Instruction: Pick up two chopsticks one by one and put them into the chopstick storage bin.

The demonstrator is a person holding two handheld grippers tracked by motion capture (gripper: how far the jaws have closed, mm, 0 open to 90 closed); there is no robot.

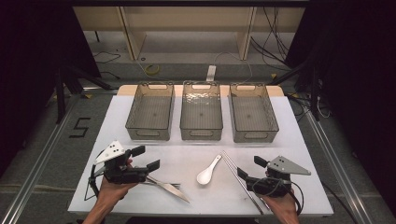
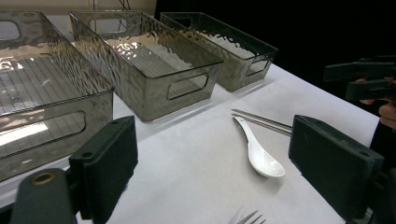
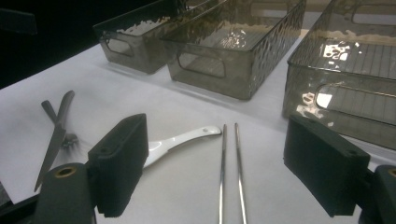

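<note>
White glazed ceramic forms the one spoon (image 1: pixel 208 171), which lies on the table (image 1: pixel 299 140) with its bowl toward the person and its handle angled away toward the bins. One pair of metal chopsticks (image 1: pixel 240 179) lies just beside it on the right, the two thin rods side by side and nearly parallel. One knife (image 1: pixel 169 187) and one fork (image 1: pixel 170 185) lie crossed over each other to the left of the spoon. Three smoky transparent bins (image 1: pixel 201 116) with handle cut-outs stand in a row across the far half of the table. The right gripper (image 1: pixel 248 169) hovers near the person's end of the chopsticks, jaws spread wide with nothing between them; in the right gripper view the chopsticks run up between the two jaws and the spoon handle emerges from behind the left-hand jaw. The left gripper (image 1: pixel 145 157) sits over the knife and fork, jaws likewise apart and empty; in the left gripper view the spoon lies ahead between its jaws, well apart from them, with the fork tines at the bottom edge.
</note>
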